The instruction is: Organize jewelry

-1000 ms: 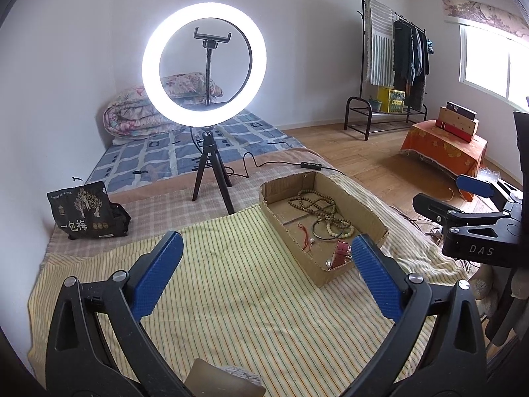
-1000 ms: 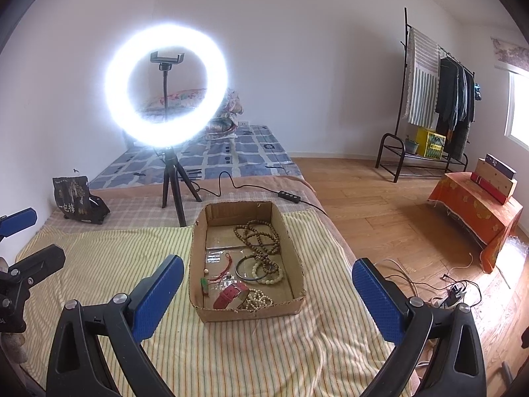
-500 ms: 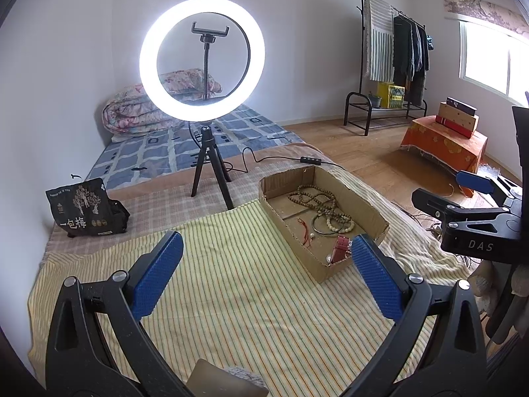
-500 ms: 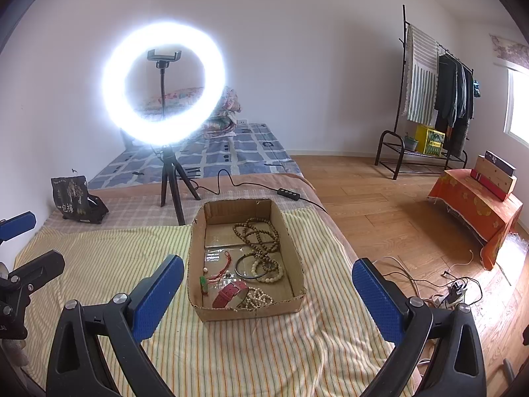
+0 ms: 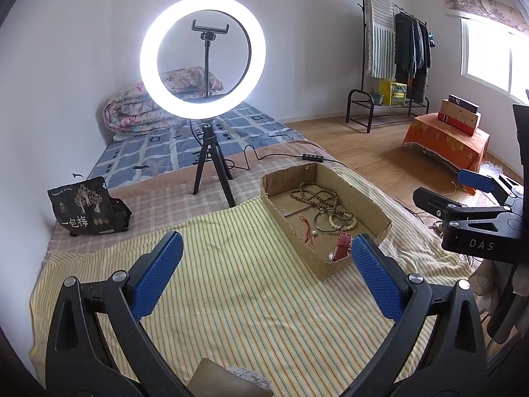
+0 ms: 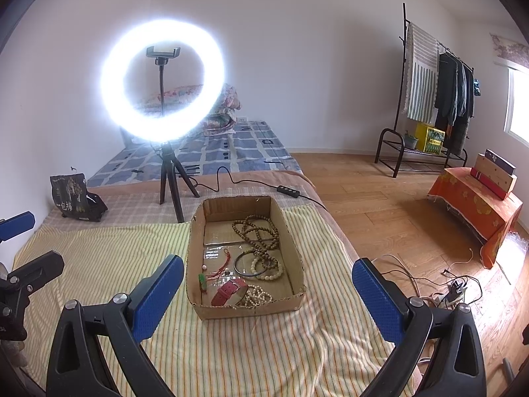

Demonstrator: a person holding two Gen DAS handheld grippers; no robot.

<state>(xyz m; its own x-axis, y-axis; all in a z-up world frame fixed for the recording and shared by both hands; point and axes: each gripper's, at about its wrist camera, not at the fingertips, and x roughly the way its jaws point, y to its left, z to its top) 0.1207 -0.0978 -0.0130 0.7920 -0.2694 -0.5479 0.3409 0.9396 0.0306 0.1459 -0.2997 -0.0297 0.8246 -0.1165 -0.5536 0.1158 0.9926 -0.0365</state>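
Over the last sec both views shift only slightly: the cardboard box [image 6: 246, 254] sits a bit lower and nearer in the right wrist view, so the right tongs [image 6: 267, 294] seem to have drifted a little toward it; nothing inside has moved. Both tongs are spread wide w/ nothing between the blue pads; left tongs [image 5: 267, 278] hang over the striped blanket [image 5: 231, 297], box off to their right. All jewelry lies in the box on the bed: long brown bead strand [image 6: 258, 231] at the far end, dark bangle [image 6: 248, 264] touching a pale bead bracelet [image 6: 269, 269], red cord [image 6: 220, 269] left of those, red watch strap [image 6: 228, 292] and more pale beads [image 6: 259, 296] at the near wall. That fits either jewelry gathered in already or a jumble awaiting sorting; can't tell which. Hard to make out: small green item [image 6: 201, 281] by the left wall, the clear patch on the box floor. In the left view the near wall hides the nearest beads.
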